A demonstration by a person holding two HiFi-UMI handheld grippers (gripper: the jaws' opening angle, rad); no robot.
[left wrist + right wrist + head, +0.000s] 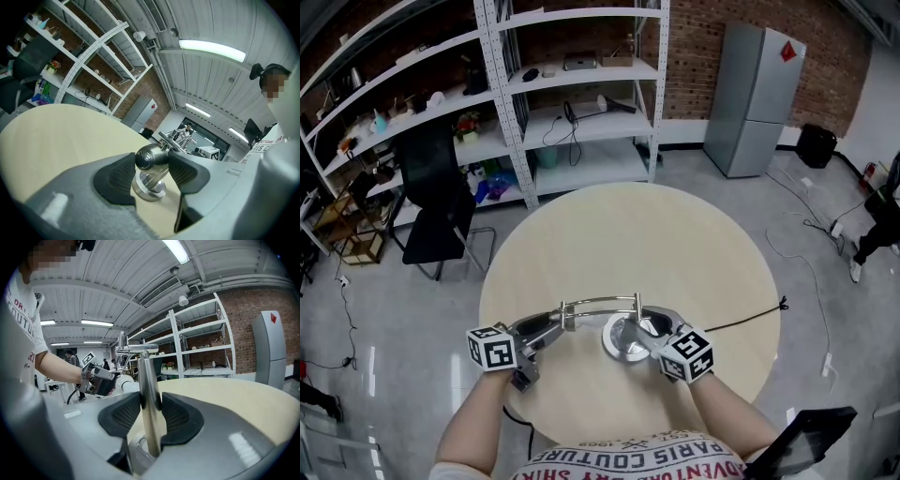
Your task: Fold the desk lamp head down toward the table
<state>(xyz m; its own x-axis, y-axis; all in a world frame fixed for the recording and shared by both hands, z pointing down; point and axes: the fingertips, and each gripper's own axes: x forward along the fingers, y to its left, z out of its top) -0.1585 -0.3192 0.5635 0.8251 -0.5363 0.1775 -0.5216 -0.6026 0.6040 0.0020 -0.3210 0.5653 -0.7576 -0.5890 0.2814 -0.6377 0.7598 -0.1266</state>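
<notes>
A chrome desk lamp stands near the front edge of the round table [628, 234]. Its round base [617, 345] carries an upright post [148, 399], and a thin curved arm [600, 302] runs left to the lamp head [546, 324]. My left gripper [542, 332] is shut on the rounded lamp head [151, 157], with both pads against its sides and its disc-shaped rim [148, 189] hanging just above the tabletop. My right gripper [645, 330] is shut on the post just above the base [138, 452]. The left gripper [100, 380] also shows in the right gripper view.
A black cable [741, 322] runs off the table's right side. Behind the table stand white shelving units [572, 94], a black chair [436, 202] and a grey fridge [755, 98]. A person [877, 225] is at the far right edge.
</notes>
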